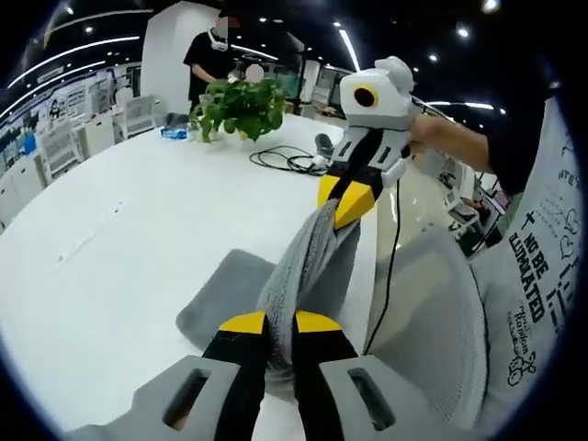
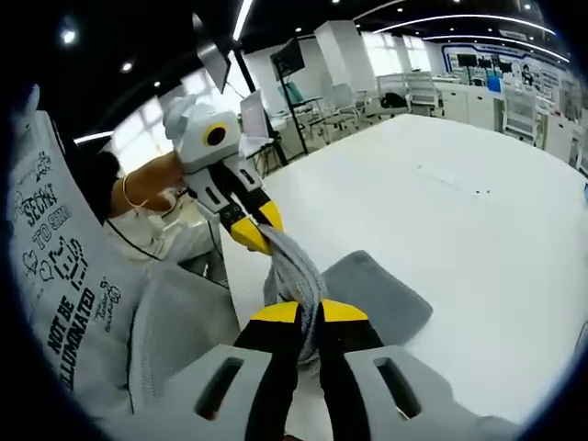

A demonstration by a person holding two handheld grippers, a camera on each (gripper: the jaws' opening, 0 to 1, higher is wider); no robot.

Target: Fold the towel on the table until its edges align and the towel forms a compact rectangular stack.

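Left gripper and right gripper each pinch the grey ribbed fabric towel, lifted taut between them. Its remainder lies on the white round table at 7 o'clock.

A plain grey towel lies across a white tabletop, pinched by yellow-tipped black tools, left tool and right tool, near a green-leaved plant and black cable.
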